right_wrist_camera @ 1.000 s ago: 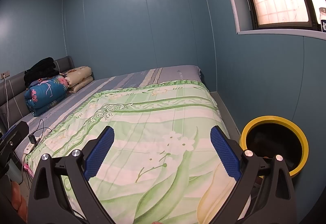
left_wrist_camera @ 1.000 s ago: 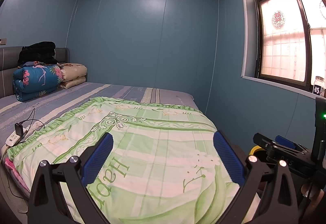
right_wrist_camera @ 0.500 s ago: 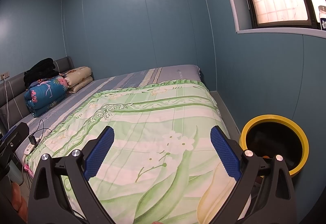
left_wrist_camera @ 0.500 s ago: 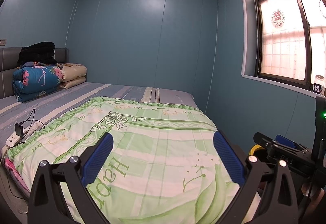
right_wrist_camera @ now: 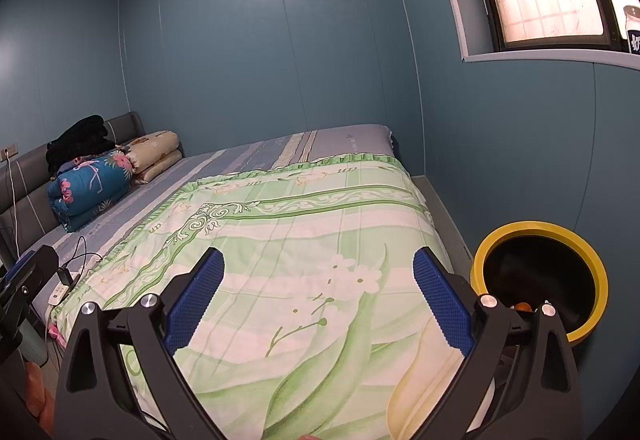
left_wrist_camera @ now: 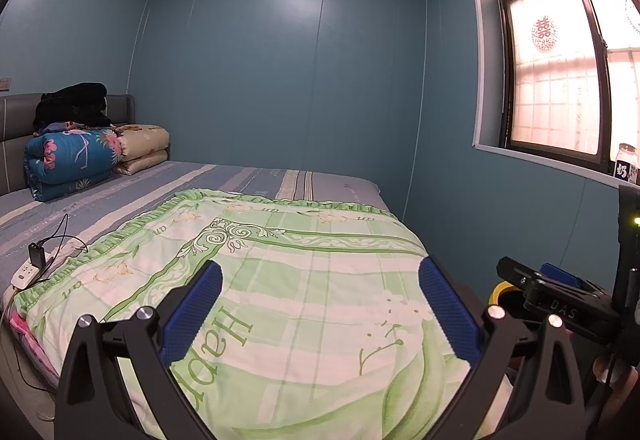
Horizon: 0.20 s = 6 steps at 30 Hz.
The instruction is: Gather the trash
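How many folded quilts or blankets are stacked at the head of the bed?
3, maybe more hidden: a blue floral quilt in front, a black blanket on top of it, and a beige folded quilt beside them.

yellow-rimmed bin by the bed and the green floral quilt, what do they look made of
Round yellow-rimmed bin: likely plastic, with a smooth, evenly coloured, slightly glossy rim; the dark inside may be a liner, hard to tell. Green floral quilt: soft printed fabric, probably cotton-like, matte, with creases and a ruffled edge.
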Motion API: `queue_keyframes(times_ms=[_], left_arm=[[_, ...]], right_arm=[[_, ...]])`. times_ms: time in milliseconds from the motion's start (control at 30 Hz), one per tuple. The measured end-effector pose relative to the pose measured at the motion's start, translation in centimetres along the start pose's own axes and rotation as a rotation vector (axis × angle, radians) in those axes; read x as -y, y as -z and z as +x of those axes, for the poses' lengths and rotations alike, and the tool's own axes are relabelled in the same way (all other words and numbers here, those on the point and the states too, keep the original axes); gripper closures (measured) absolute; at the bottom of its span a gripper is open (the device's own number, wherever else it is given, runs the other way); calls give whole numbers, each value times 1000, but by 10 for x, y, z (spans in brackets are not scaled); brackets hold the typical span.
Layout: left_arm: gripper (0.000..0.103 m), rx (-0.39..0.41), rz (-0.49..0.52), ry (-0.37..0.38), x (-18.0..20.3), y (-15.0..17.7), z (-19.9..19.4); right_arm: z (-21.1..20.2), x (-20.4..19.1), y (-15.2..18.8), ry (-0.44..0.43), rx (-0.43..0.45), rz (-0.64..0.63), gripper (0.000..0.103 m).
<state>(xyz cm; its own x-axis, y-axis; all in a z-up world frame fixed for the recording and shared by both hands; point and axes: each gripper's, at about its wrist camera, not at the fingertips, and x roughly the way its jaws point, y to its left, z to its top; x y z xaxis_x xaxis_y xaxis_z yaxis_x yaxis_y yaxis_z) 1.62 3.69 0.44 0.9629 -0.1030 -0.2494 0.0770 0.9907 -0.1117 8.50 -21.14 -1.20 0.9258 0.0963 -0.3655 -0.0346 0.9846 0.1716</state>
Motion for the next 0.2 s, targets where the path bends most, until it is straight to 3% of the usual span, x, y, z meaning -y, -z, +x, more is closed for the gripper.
queue_keyframes(times_ms=[200], left_arm=[[8, -7, -3, 6, -1, 0, 1]], right_arm=[[1, 0, 2, 1, -2, 5, 12]])
